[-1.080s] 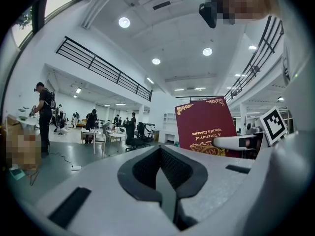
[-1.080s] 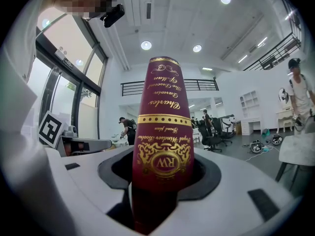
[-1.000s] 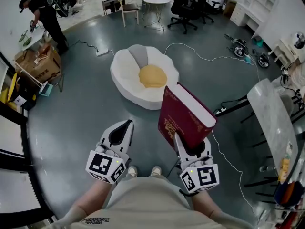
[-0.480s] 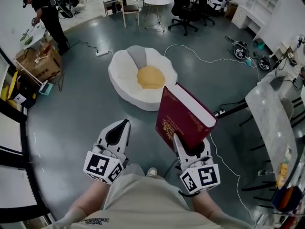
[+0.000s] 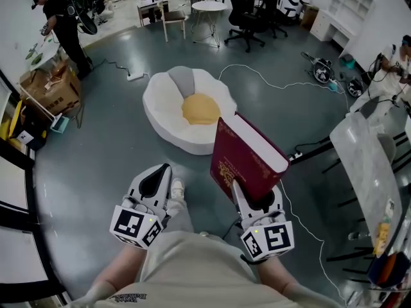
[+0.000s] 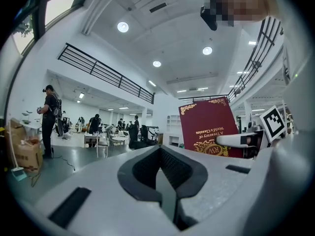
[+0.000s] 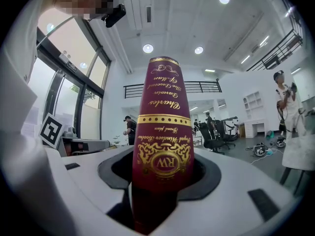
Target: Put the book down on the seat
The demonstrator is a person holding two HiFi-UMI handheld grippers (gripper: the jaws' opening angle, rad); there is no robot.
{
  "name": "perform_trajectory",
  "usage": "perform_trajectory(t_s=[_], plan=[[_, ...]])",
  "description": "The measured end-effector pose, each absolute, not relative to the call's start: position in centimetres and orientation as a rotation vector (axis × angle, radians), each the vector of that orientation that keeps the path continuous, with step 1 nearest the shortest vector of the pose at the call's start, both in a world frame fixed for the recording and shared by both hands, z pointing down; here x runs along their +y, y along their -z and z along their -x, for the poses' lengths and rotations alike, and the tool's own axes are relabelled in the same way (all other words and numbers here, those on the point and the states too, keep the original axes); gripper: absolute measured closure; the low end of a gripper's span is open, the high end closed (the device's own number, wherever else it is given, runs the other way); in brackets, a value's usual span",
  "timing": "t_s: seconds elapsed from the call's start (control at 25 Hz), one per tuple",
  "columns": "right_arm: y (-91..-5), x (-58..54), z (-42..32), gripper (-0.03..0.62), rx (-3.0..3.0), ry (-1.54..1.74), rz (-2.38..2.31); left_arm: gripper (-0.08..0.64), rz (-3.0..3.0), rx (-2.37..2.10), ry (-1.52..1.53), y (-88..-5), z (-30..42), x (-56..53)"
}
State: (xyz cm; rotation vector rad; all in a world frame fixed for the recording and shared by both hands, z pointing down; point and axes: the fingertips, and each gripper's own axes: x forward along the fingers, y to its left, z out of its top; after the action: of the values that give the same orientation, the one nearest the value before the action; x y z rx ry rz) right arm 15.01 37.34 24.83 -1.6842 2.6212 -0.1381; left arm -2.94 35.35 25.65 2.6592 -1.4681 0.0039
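Note:
A thick dark red book (image 5: 247, 160) with gold lettering stands upright in my right gripper (image 5: 249, 196), which is shut on its lower end. In the right gripper view its spine (image 7: 160, 132) fills the middle between the jaws of that gripper (image 7: 160, 200). The seat (image 5: 189, 111), a white flower-shaped cushion with a yellow centre, lies on the grey floor beyond the book. My left gripper (image 5: 158, 177) is held level beside the right one, shut and empty; its own view shows the jaws of the left gripper (image 6: 165, 181) meeting, with the book (image 6: 209, 127) off to the right.
A white cable (image 5: 270, 76) runs over the floor right of the seat, another (image 5: 302, 217) near my right side. A pale table (image 5: 366, 165) stands at the right. A person (image 5: 64, 24) and cardboard boxes (image 5: 51, 85) are far left; office chairs (image 5: 247, 11) at the back.
I have stepped forward: a shoe now shows beside the left gripper and the seat sits a little lower in view. Both grippers keep their pose, the book still held.

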Motion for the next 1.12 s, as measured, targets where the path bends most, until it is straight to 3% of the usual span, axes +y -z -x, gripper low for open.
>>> perform_trajectory(t_s=[0.4,1.12], plan=[[-27.8,29.9,-16.9,0.364,2.638,0.150,1.682,0.557,-2.650,-1.478,0.022,-28.3,1.2,28.0],[-30.3,11.4,-11.2,0.364,2.674,0.270,1.743,0.557,-2.619,-1.405,-0.020,-29.7,6.5,9.2]])
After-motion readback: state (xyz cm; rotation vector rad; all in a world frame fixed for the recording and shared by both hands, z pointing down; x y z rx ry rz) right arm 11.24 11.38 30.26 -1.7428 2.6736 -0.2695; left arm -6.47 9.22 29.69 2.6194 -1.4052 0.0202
